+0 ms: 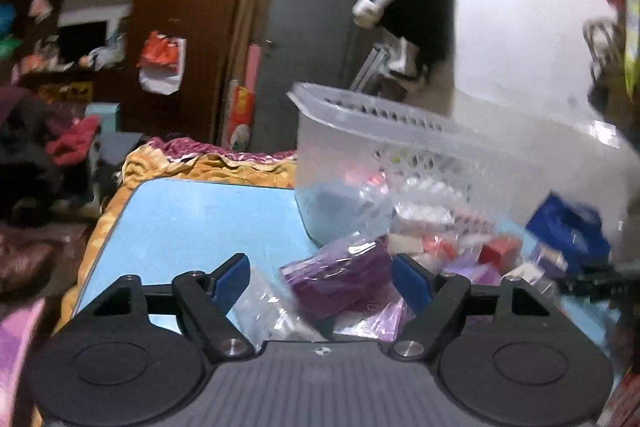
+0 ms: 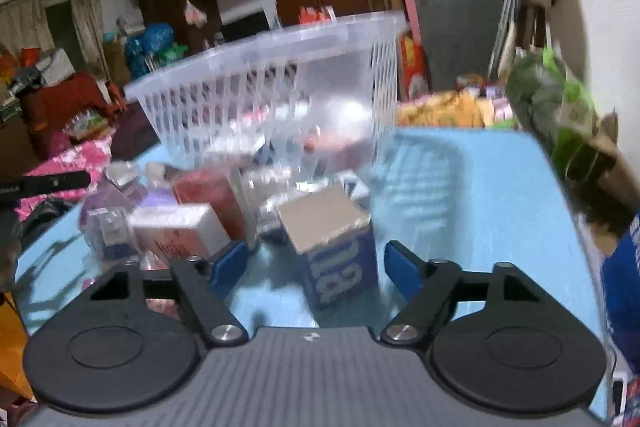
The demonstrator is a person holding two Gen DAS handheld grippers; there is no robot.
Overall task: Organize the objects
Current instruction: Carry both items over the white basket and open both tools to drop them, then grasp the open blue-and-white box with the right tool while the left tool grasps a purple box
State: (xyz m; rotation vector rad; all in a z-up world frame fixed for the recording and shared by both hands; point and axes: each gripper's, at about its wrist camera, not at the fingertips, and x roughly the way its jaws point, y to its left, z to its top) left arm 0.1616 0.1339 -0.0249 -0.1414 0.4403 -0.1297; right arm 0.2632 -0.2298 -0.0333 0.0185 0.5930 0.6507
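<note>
Clear basket (image 2: 276, 83) behind blue box (image 2: 340, 267)

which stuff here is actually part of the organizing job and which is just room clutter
Part of the job:
clear basket
blue box between the open right gripper fingers, not gripped
purple packet ahead of the open left gripper
white and red box
blue table

Just lying about:
orange blanket
white bag hanging on the wardrobe
green bag
</note>
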